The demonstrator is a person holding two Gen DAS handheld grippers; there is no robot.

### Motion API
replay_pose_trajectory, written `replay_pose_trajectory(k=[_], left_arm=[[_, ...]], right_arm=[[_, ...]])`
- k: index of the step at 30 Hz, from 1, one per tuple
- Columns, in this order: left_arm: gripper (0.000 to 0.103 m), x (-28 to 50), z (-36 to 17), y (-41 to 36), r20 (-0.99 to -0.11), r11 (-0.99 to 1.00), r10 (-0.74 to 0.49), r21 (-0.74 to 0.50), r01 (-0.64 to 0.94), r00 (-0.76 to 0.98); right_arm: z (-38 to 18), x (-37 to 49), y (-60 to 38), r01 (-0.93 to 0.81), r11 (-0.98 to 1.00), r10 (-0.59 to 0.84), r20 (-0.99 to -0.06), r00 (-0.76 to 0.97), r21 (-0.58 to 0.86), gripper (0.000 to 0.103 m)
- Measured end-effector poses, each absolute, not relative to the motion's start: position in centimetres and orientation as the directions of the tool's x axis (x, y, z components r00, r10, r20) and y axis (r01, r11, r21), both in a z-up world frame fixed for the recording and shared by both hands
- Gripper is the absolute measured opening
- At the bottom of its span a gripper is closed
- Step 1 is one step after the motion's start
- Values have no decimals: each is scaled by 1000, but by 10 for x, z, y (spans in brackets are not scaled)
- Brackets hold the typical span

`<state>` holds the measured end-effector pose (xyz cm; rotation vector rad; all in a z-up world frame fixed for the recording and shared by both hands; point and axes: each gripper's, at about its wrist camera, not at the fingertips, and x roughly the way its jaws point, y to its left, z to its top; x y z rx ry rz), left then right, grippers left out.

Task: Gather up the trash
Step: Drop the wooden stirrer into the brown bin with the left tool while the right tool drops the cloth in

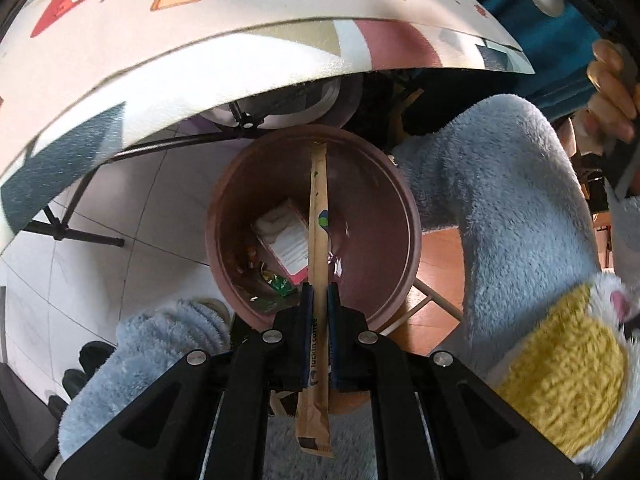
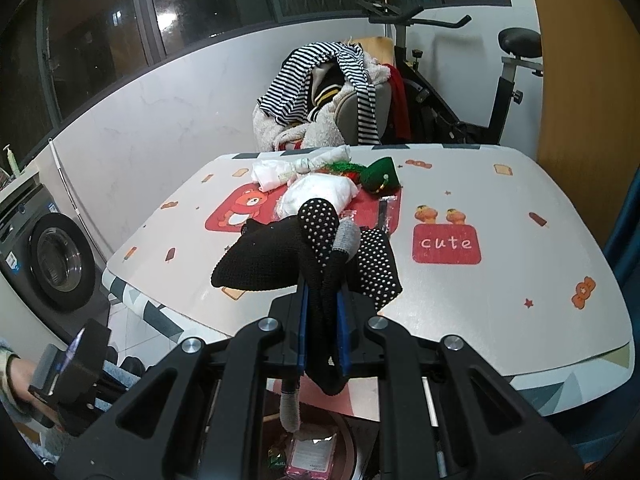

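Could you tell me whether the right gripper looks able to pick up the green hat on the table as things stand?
Probably not yet. The right gripper is shut on a black sock, so its jaws are occupied. The green hat lies farther back on the table, beyond the socks, with nothing covering it.

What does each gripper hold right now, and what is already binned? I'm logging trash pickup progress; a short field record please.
left gripper: shut on paper straw wrapper, pointing down over the bin
bin: round, brown, on the floor beside the table
bin contents: pink-edged packet, green candy wrapper
right gripper: shut on black dotted socks, above the table edge
left on table: white plastic bag, green hat
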<state>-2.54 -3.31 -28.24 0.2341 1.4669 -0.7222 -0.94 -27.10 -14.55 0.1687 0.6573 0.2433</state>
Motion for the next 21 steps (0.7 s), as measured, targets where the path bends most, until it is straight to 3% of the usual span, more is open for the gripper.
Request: replay_pose_trajectory(k=[2,4,5,6,8,12,16,21], left_arm=[[9,-22,-285,-37,-951,777,-304,-282,562,-58],[27,-16,-285,-39,-946,792,-321,-290,538,-38],[48,-14,-282,-39,-939,799,-344,-301,521,-14],[55,-14,-278,-38,-929,800,-369,-313,511,9],[58,-15,-266,-38,-902,789,-428,-343,510,55],[75,-26,-232,-30,-835,792,-503,-340,506,225],[83,-35,-201,-8,-753,827,-537,-380,414,380],[90,-47,-177,19,-693,874,-486,-379,305,532]], right_arm=[[-147,-9,-269,-173,957,280,-586,760,232,15],[-149,-8,-266,-180,956,286,-590,755,232,15],[-149,-8,-264,-183,955,288,-592,753,231,15],[-150,-8,-263,-187,955,290,-593,751,229,15],[-151,-9,-261,-197,953,297,-595,747,229,15],[-155,-15,-257,-234,941,335,-595,730,243,15],[-171,-27,-243,-302,914,405,-622,670,271,15],[-199,-49,-213,-364,881,467,-684,561,303,15]])
